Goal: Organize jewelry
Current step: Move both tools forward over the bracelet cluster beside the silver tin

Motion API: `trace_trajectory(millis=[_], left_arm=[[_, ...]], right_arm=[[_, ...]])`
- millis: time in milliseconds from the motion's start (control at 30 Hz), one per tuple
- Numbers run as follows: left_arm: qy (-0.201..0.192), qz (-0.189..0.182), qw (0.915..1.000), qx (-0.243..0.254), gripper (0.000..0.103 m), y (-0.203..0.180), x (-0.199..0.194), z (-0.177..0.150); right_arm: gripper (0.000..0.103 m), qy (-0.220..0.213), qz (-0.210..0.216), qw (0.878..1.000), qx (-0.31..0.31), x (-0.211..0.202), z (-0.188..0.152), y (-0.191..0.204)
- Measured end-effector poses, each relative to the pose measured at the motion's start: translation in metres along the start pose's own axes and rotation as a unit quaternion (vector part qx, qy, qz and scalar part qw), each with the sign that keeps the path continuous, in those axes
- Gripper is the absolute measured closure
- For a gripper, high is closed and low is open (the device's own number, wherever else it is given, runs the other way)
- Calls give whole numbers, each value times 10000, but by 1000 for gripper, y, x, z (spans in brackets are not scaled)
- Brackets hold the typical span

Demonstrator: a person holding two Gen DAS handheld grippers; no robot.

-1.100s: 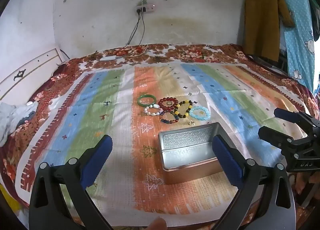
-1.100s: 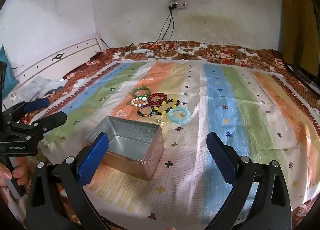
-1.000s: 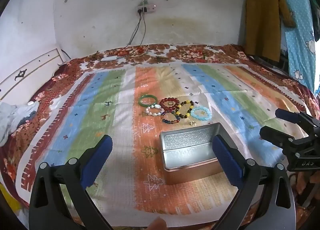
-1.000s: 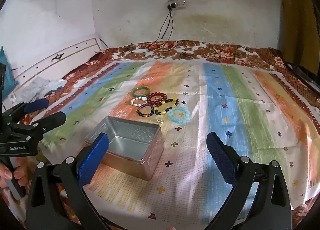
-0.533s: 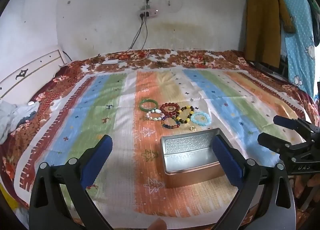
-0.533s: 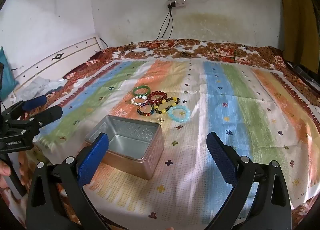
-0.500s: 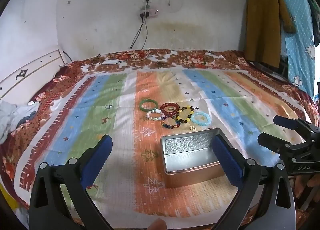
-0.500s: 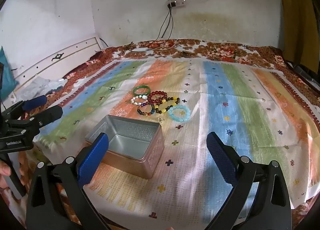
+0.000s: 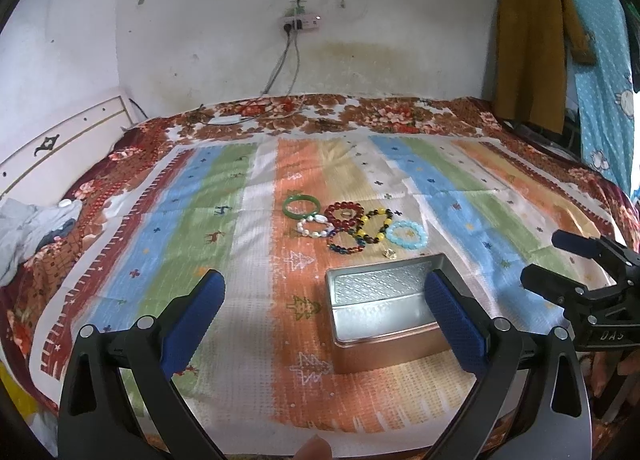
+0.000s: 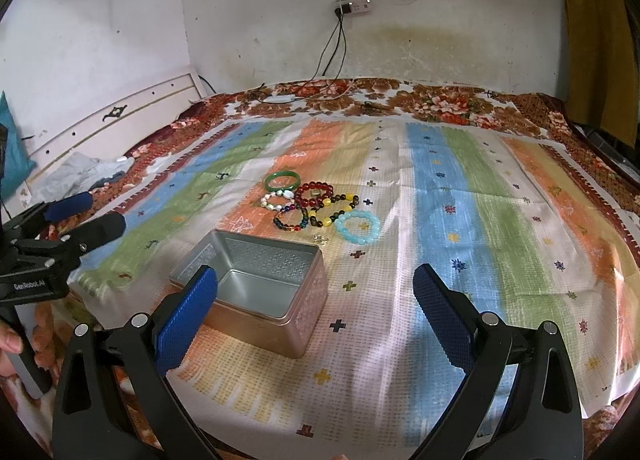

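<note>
Bed (image 9: 120,220) covered by a striped cloth (image 9: 248,300), seen from both wrist views. An open metal tin (image 9: 384,312), with nothing inside, stands on the cloth near the front edge of the bed. Just behind it, toward the middle of the bed, lies a cluster of 6 bracelets: a green bangle (image 9: 301,207) farthest back on the left, a white bracelet (image 9: 316,228), a red bracelet (image 9: 346,214), a dark multicoloured bracelet (image 9: 347,245), a yellow-and-black bracelet (image 9: 374,226) and a pale blue bracelet (image 9: 407,234) on the right. Several of them touch or overlap; the blue bracelet lies slightly apart. A small clear ring (image 9: 390,253) sits between the cluster and the tin's rear rim, and another small ring (image 9: 346,214) lies inside the red bracelet.

The left gripper (image 9: 324,300) hangs above the front edge of the bed, jaws spread wide and holding nothing; the tin shows between them, toward the right finger. The right gripper (image 10: 316,296) hangs over the same edge, to the right of the tin, jaws likewise spread and holding nothing. A hand (image 10: 10,344) grips the left gripper's handle. A power strip (image 9: 300,23) with cables hangs on the rear wall.
</note>
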State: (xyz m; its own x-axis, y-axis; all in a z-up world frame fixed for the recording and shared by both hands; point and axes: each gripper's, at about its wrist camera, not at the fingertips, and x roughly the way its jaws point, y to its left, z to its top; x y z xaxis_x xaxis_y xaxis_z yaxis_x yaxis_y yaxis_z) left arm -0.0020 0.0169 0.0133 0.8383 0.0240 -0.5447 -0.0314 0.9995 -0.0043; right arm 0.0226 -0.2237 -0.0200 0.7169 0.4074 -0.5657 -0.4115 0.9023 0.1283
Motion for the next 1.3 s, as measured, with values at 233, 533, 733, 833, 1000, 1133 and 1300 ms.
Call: trace_trajectory(millis=[233, 533, 733, 833, 1000, 1133, 1300], left_arm=[[76, 83, 9999, -17, 5, -6, 8, -12], [209, 82, 9997, -85, 5, -3, 11, -12], [311, 76, 9994, -94, 5, -2, 16, -9], [363, 57, 9992, -121, 5, -1, 18, -8], [371, 40, 9992, -127, 5, -1, 22, -5], [402, 11, 9992, -81, 5, -1, 27, -2], [389, -39, 9992, 52, 5, -8, 38, 8]], right_arm=[[4, 19, -67, 10000, -17, 0, 2, -1], [4, -30, -36, 9999, -91, 0, 2, 2], [4, 25, -123, 9999, -87, 3, 2, 4], [4, 6, -130, 9999, -47, 3, 3, 3], [4, -122, -84, 9999, 24, 3, 8, 0], [4, -163, -63, 9998, 63, 7, 14, -4], [4, -173, -45, 9998, 87, 12, 20, -7]])
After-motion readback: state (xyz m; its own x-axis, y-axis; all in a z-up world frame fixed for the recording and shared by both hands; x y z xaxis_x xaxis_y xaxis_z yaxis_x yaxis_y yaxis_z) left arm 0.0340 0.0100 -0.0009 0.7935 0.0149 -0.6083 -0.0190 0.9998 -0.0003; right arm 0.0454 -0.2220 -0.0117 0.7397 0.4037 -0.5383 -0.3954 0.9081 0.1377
